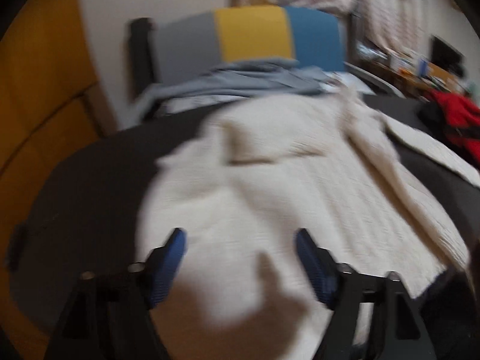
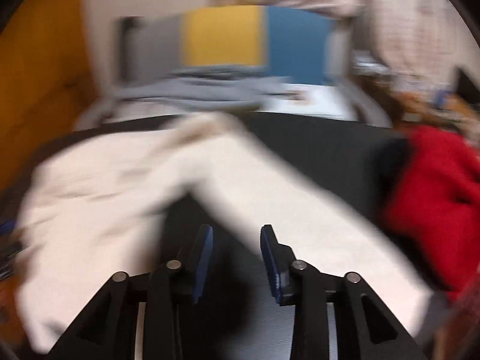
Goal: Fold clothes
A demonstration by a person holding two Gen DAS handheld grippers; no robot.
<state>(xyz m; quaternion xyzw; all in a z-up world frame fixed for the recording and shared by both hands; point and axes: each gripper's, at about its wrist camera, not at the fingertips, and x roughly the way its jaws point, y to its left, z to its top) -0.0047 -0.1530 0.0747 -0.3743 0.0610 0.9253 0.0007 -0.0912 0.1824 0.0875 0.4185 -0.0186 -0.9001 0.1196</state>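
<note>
One cream garment on dark table, one red garment, left claw wide apart, right claw part-open, both empty

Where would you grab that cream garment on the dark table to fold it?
Probably the long sleeve of the cream garment: it stretches flat and narrow across the dark table. Come from above at its free near end, beside the right gripper, pinching across its width.

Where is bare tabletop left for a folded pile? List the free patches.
Bare dark table shows left of the cream garment, up to the near-left edge. A second strip lies behind the cream sleeve, between it and the red garment. The middle is covered, the right end crowded.
</note>
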